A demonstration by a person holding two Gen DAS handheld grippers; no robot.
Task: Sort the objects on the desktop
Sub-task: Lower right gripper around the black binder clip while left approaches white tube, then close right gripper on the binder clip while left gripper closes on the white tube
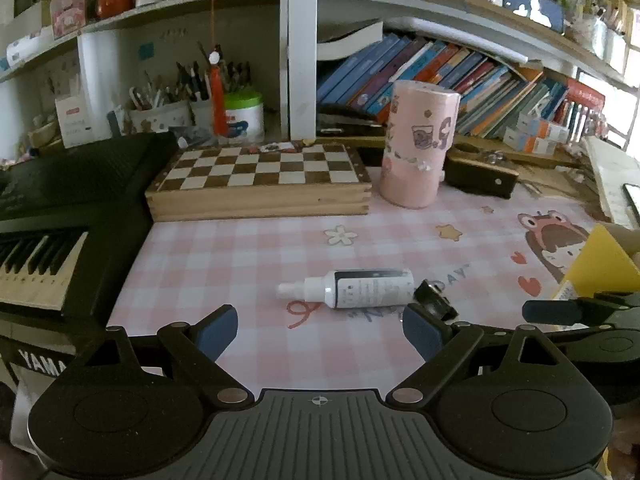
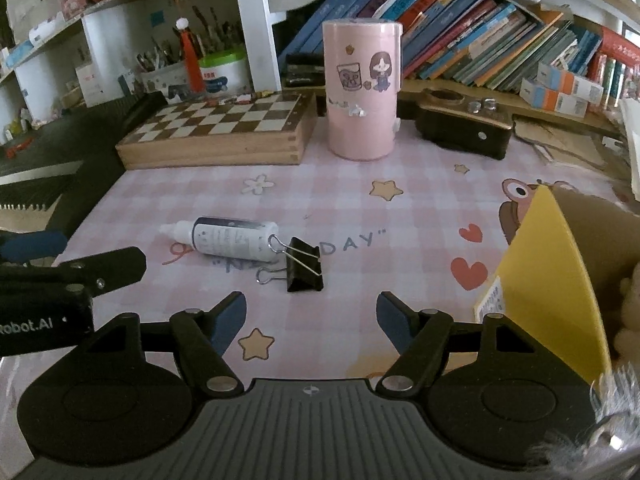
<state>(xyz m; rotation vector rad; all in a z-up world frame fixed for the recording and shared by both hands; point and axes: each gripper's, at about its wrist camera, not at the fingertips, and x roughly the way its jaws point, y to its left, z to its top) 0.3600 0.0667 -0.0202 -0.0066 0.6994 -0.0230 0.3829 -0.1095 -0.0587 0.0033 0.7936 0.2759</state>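
A white spray bottle (image 1: 360,289) lies on its side on the pink checked mat (image 1: 224,256), nozzle to the left; it also shows in the right wrist view (image 2: 232,237). A black binder clip (image 2: 304,266) lies just right of the bottle's base, also seen in the left wrist view (image 1: 434,300). My left gripper (image 1: 320,330) is open and empty, just short of the bottle. My right gripper (image 2: 311,318) is open and empty, just short of the clip. A yellow cardboard box (image 2: 560,280) stands open at the right, also in the left wrist view (image 1: 600,268).
A pink cylindrical container (image 2: 362,88) and a wooden chessboard box (image 2: 216,132) stand at the back. A black keyboard (image 1: 52,216) fills the left side. A black case (image 2: 464,128) sits at the back right. Shelves of books (image 2: 480,32) and pen holders (image 1: 168,108) line the wall.
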